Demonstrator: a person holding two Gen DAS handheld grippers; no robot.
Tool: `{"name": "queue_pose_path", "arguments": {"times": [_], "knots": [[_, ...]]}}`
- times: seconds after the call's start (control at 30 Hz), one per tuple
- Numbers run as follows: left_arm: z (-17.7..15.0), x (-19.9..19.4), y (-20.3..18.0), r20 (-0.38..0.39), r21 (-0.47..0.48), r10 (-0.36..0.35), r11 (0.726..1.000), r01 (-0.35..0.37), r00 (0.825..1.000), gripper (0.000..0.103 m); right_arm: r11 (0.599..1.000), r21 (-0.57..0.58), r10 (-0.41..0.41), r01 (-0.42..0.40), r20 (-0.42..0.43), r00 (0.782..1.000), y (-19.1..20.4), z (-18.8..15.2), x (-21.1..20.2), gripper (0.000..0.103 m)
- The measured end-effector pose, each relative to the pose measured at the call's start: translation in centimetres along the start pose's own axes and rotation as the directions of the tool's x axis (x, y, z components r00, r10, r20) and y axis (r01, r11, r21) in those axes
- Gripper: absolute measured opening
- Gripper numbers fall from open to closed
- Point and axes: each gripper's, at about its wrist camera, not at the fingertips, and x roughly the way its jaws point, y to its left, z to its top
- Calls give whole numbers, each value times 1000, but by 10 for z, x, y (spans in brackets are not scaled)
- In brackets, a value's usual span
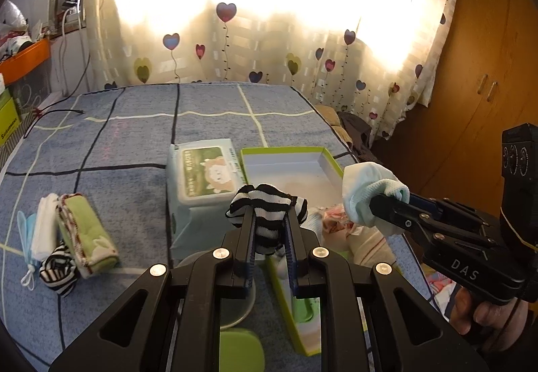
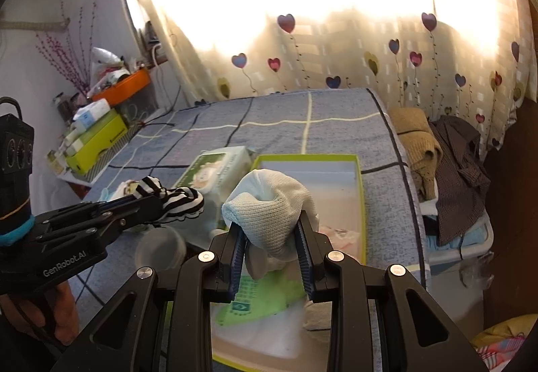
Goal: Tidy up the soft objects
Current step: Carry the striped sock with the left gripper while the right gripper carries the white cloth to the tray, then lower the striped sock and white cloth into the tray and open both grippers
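My left gripper [image 1: 269, 220] is shut on a black-and-white striped sock [image 1: 265, 207] and holds it above the near end of an open green-rimmed box [image 1: 289, 153] on the blue bed. My right gripper [image 2: 272, 230] is shut on a pale blue-white sock [image 2: 269, 200] and holds it over the same box [image 2: 361, 190]. Each gripper shows in the other's view: the right [image 1: 390, 203] with its sock [image 1: 366, 190], the left [image 2: 158, 200] with its sock [image 2: 175, 195].
A wet-wipes pack [image 1: 205, 177] lies left of the box. A second striped sock [image 1: 59, 267], a folded green cloth [image 1: 87, 230] and face masks [image 1: 37, 234] lie at the bed's left. Clothes [image 2: 450, 163] are piled right of the bed. A cluttered shelf [image 2: 97, 129] stands left.
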Motion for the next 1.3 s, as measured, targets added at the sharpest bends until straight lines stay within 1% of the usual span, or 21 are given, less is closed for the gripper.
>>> {"name": "queue_pose_path", "arguments": {"times": [0.3,0.5,0.6,0.67,0.87,1.0,1.1,1.2,1.3], "knots": [[12,29,-11,-34,25,-12,1000,13,999,16,999,29,-37,38,-37,999,-30,5,31,27],[20,52,-17,-71,35,-20,999,22,997,16,999,16,-50,51,-73,996,-39,8,57,28],[22,66,-19,-95,36,-16,999,20,995,16,999,3,-49,49,-93,994,-42,10,69,29],[23,73,-20,-111,35,-22,999,26,994,16,999,-2,-48,48,-104,993,-44,9,74,32],[26,96,-21,-151,30,-24,999,29,988,16,999,-1,-47,47,-105,993,-46,9,73,43],[26,107,-19,-173,18,-40,999,44,984,18,998,3,-54,55,-104,993,-49,9,71,44],[24,110,-18,-184,4,-60,998,61,981,22,999,7,-53,54,-100,994,-49,8,69,45],[25,107,-19,-171,-2,-73,997,74,983,24,999,11,-50,51,-92,994,-49,8,65,45],[27,101,-19,-151,-2,-80,997,80,985,28,999,15,-48,50,-84,995,-48,8,60,45]]}}
